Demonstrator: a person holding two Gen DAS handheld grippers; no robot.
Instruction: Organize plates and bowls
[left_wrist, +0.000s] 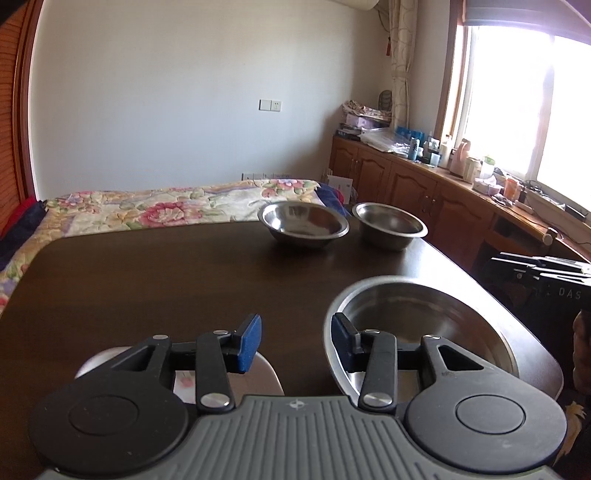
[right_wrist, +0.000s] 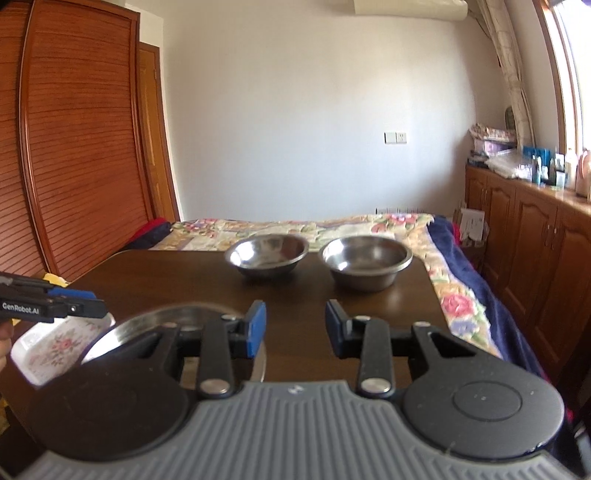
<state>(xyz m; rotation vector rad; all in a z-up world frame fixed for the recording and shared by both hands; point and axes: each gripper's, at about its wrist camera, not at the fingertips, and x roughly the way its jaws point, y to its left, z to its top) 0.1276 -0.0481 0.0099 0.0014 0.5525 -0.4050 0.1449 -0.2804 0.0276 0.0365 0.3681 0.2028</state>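
Both claws, left claw (left_wrist: 295, 341) and right claw (right_wrist: 295, 328), hover wide and empty over the desk (left_wrist: 147, 295). Two steel bowls (left_wrist: 303, 224) sit side by side at frame centre, probably the stacking spot; a third bowl (left_wrist: 424, 317) lies lower right, a floral plate (right_wrist: 55, 349) lower left.

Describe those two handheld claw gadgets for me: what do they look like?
Both match. The left claw and right claw each have two black jointed arms with silver rivets, tipped with blue pads. Behind sit round black discs and a ribbed grey body. Seen side-on, the left one carries white "GenRobot.AI" lettering.
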